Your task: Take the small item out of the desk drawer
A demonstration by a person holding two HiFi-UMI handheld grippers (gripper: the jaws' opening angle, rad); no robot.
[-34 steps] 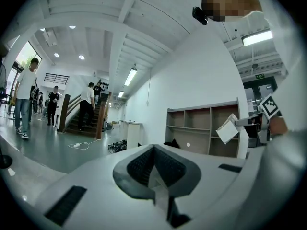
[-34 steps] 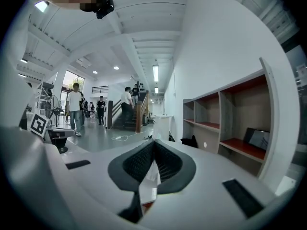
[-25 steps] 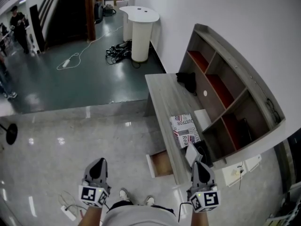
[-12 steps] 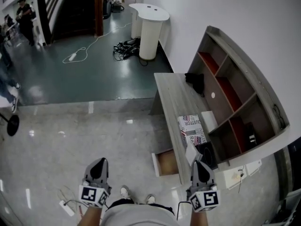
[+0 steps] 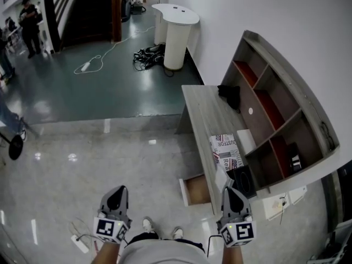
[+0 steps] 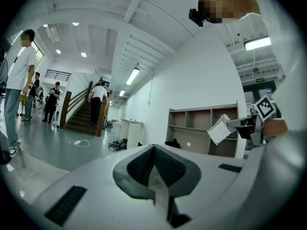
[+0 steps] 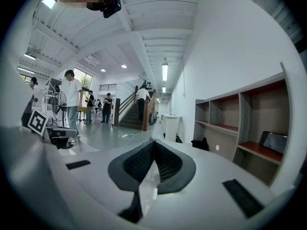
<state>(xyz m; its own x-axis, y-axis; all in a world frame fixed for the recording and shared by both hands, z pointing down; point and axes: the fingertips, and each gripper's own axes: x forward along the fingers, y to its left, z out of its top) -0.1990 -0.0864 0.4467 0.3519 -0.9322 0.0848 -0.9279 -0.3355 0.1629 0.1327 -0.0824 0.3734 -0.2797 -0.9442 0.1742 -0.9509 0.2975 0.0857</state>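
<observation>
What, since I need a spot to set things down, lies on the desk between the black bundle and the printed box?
Nothing: the head view shows bare desk top between black bundle and printed box.

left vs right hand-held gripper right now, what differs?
The right hand-held gripper is shut on a flat white item; the left hand-held gripper is shut on nothing. The right hand-held gripper is at the desk's near end, by its open drawer; the left hand-held gripper is over the floor, away from the desk. Both point forward, roughly level.
</observation>
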